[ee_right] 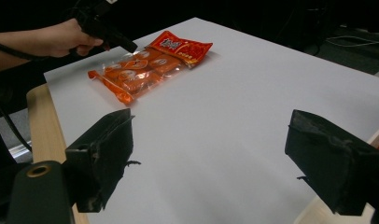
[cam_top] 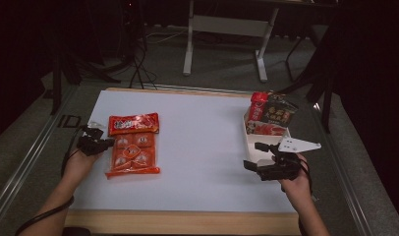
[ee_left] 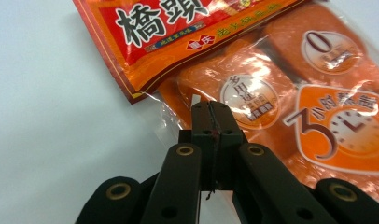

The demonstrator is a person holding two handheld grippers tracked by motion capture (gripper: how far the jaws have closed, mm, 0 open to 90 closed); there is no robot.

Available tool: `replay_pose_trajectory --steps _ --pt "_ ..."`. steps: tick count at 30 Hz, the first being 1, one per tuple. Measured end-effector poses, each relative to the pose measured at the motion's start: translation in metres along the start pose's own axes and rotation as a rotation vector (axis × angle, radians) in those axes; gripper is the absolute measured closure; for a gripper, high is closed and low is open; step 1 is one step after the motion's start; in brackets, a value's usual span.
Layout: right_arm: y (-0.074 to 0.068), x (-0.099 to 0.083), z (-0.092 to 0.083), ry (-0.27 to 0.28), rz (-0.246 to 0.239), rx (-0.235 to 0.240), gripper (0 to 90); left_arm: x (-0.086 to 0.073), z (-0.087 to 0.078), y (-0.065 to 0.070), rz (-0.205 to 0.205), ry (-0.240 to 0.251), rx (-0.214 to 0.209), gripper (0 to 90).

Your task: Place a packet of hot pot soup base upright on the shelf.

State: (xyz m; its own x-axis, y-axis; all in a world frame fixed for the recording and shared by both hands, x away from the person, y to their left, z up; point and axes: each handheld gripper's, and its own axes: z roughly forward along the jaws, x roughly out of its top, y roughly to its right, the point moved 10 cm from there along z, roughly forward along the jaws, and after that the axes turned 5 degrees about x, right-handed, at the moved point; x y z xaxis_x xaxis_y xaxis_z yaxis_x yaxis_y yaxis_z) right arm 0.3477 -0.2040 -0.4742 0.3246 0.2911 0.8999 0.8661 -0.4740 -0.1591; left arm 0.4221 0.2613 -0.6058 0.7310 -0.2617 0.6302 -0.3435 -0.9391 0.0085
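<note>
An orange snack pack (cam_top: 133,145) lies flat on the white table (cam_top: 197,147), in the left half of the high view, its red printed header toward the far edge and its clear, portioned part toward the person. The left gripper (cam_top: 109,141) sits at the pack's left edge, left of centre in that view, held by the person's left hand (cam_top: 82,160). In the left gripper view its jaws meet in the middle of the frame, pressed together with a thin fold of the pack's clear edge film (ee_left: 197,100) reaching in at their tips; the pack (ee_left: 281,88) fills the upper right of that frame, and whether the film is truly pinched is hard to tell.

The right gripper (cam_top: 252,155) is at the lower right of the high view, well apart from the pack, with a grey plate (cam_top: 297,145) on top. In the right gripper view its two jaws stand wide apart at the lower left and lower right of the frame, bare table between them. The pack (ee_right: 148,65) and the left gripper (ee_right: 127,46) show in the upper left of that frame.

A white box (cam_top: 251,142) holding red and dark packets (cam_top: 271,115) stands at the table's right edge, just beyond the right gripper.
</note>
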Motion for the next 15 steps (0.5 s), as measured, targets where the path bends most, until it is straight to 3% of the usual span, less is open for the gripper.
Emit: replay_pose_trajectory --steps 2,6,8,10,15 --pt "-0.001 0.001 0.001 -0.004 -0.006 0.001 15.0 -0.001 0.007 0.0 0.021 -0.018 0.035 89.8" --pt "-0.002 0.0 0.002 -0.002 -0.006 0.004 15.0 0.0 0.009 -0.001 0.014 -0.034 0.038 89.8" --pt "-0.001 -0.001 0.002 -0.006 -0.004 0.005 15.0 0.001 0.01 0.001 0.034 -0.03 0.048 89.8" --pt "-0.001 -0.001 0.003 -0.005 -0.001 0.008 15.0 0.002 0.011 0.003 0.02 -0.022 0.032 89.9" --pt "-0.002 0.0 0.005 -0.009 -0.005 0.012 15.0 0.008 0.015 0.017 0.049 -0.014 -0.001 89.9"
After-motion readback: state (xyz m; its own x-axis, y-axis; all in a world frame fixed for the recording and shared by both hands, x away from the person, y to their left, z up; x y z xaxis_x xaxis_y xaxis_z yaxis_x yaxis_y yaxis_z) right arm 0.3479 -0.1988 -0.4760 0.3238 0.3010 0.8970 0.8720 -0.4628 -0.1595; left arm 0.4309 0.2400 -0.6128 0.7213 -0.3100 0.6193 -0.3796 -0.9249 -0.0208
